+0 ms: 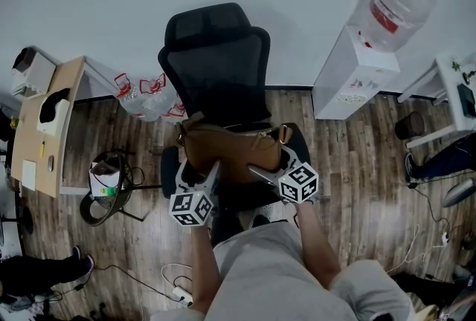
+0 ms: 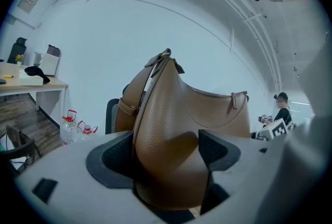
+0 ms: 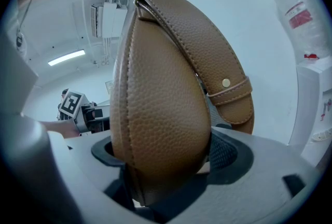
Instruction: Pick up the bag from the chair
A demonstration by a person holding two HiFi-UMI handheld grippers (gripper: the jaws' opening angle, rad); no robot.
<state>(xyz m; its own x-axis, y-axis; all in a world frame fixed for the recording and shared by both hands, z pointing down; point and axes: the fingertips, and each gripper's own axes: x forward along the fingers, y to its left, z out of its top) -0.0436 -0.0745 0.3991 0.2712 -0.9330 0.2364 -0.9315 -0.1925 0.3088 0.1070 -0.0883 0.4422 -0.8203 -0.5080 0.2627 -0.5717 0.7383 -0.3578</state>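
Squarely over the seat of the black office chair (image 1: 216, 59), in front of its backrest, hangs the brown leather bag (image 1: 230, 152), held lengthwise between the two hands. Whether its underside clears the seat I cannot tell. The left claw (image 1: 195, 177) is clamped on the bag's left end, the grained leather bulging up between its two dark pads in the left gripper view. The right claw (image 1: 277, 165) grips the other end, its jaws spread wide around the rounded leather, which fills the gap between them. A strap (image 3: 228, 88) with a small metal stud runs down the bag's side there.

Behind the chair is a plain white wall (image 1: 111, 0). To the chair's right, against the wall, stands a white water dispenser (image 1: 349, 82) with a clear bottle (image 1: 394, 7) on top; the bottle's red label is too small to read. To the chair's left, clear jugs (image 1: 149, 100) with red handles sit on the wooden floor (image 1: 364, 186). Farther left is a wooden counter (image 1: 44, 126), and near it a dark wire stand (image 1: 108, 186). A white power strip (image 1: 182, 296) lies on the floor by the person's legs. No writing is legible anywhere.
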